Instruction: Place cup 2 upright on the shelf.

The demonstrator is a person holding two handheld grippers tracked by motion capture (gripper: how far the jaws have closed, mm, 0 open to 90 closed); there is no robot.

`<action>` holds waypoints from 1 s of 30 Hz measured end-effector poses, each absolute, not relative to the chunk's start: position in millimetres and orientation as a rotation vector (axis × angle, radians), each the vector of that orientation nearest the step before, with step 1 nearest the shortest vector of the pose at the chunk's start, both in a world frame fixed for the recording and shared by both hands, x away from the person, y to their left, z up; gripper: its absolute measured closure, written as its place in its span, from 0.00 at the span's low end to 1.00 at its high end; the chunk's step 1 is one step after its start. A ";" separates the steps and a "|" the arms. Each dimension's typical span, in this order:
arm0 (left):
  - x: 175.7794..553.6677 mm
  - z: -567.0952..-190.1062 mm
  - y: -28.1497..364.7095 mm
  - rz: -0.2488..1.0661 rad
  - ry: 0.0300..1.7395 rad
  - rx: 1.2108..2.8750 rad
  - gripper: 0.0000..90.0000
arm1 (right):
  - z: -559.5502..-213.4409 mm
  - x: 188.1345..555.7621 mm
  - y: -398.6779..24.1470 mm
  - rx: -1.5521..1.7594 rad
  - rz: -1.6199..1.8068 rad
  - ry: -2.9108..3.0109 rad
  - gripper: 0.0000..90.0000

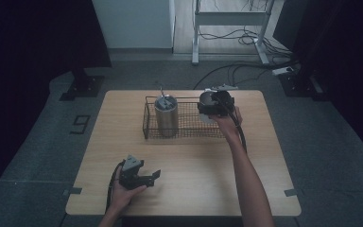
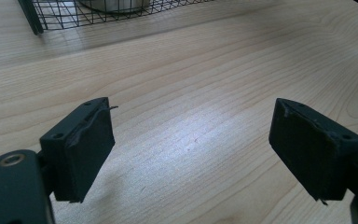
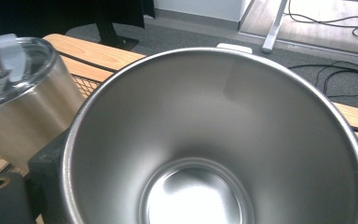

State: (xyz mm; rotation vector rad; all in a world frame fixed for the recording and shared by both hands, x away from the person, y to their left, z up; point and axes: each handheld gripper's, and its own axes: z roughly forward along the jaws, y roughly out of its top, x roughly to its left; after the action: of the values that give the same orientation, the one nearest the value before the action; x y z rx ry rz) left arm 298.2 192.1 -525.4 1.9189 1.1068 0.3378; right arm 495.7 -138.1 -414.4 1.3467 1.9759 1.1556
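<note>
The wooden table carries a black wire basket set toward its far edge. A lidded steel tumbler stands upright in the left part of the basket, with a straw rising from its lid.

The right tongs are positioned over the right end of the basket and are clamped on an open steel cup. In the right gripper view, the open steel cup shows its empty interior, its rim lies just beside the lidded steel tumbler, and one black jaw presses against the cup's outer wall at the lower left.

The left tongs rest low over the near left part of the table, well apart from the basket. In the left gripper view, the left tongs have their jaws wide apart with only bare table between them, and the basket edge appears at the top.
</note>
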 end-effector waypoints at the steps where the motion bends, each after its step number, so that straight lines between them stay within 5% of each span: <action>1: 298.3 -525.6 192.2 0.338 1.109 1.916 0.16 | -416.3 497.5 -137.5 1.351 1.155 1.975 0.07; 30: 295.6 -526.9 195.8 0.334 1.132 1.900 0.16 | -461.0 505.8 -127.5 1.423 1.085 2.030 0.07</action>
State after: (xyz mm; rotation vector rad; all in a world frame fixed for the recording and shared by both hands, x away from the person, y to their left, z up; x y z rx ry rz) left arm 295.6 195.8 -526.9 1.9003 1.1315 0.3336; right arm 505.8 -127.5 -461.0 1.4228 2.0305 1.0850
